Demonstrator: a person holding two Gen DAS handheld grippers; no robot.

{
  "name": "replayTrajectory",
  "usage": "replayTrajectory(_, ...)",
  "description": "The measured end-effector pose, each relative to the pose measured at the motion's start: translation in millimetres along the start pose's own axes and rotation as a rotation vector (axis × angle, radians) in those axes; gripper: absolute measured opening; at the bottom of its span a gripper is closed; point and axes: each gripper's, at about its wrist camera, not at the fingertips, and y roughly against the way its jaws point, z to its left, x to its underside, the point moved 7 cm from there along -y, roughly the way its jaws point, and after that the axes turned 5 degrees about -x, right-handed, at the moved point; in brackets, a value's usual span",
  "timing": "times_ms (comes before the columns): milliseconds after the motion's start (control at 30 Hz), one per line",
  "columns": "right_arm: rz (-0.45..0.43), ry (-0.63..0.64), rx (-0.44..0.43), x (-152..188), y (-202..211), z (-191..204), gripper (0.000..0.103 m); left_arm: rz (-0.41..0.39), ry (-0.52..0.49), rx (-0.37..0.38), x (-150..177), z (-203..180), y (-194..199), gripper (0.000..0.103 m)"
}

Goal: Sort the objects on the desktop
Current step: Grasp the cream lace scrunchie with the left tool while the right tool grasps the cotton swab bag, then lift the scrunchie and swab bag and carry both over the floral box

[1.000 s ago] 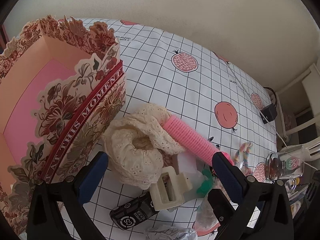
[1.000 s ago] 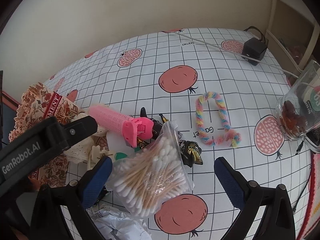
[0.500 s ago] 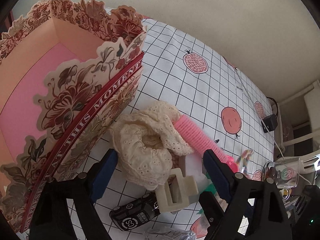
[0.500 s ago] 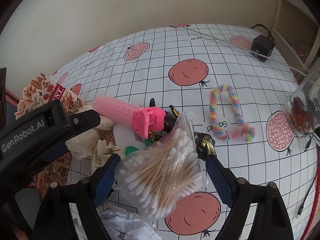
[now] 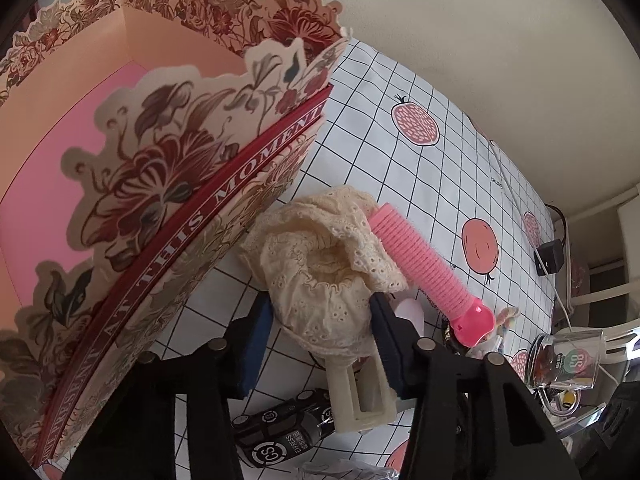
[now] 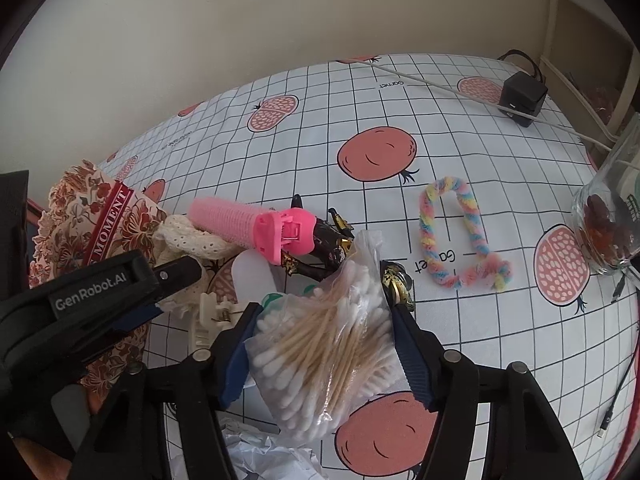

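A cream lace scrunchie [image 5: 320,288] lies beside the flowered gift box [image 5: 160,160]. My left gripper [image 5: 320,300] straddles it, jaws closing, and both blue pads [image 5: 258,332] touch its sides. A pink hair roller [image 5: 420,256] rests across the scrunchie's far edge. In the right wrist view a clear bag of cotton swabs [image 6: 320,344] sits between the pads of my right gripper [image 6: 324,312], whose jaws are closing too, with both pads against the bag. The left gripper's finger [image 6: 180,272] shows at the left of that view.
A cream claw clip [image 5: 360,396] and a black packet [image 5: 280,436] lie under the left gripper. A black-and-gold hair clip [image 6: 328,240], a rainbow loop [image 6: 452,232], a glass jar [image 6: 608,216], a black charger [image 6: 524,96] with its cable and crumpled paper [image 6: 260,456] lie around.
Both pairs of jaws have narrowed from wide open. The left gripper has come down onto the scrunchie and rolled a little. The right gripper's pads now meet the swab bag.
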Motion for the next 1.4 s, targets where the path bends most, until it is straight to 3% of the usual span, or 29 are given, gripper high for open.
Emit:
replayTrajectory(333, -0.024, -0.018, -0.017, -3.1, 4.9, 1.5, 0.064, -0.022, 0.014, 0.033, -1.7, 0.3, 3.1, 0.015)
replayTrajectory(600, -0.065, -0.036, -0.035, -14.4, 18.3, 3.2, 0.063, -0.066, 0.015, 0.092, -9.7, -8.3, 22.5, 0.011)
replayTrajectory(1400, -0.299, -0.101, -0.134, -58.8, 96.4, 34.1, 0.062, -0.233, -0.010, 0.262, -32.6, -27.0, 113.0, 0.010)
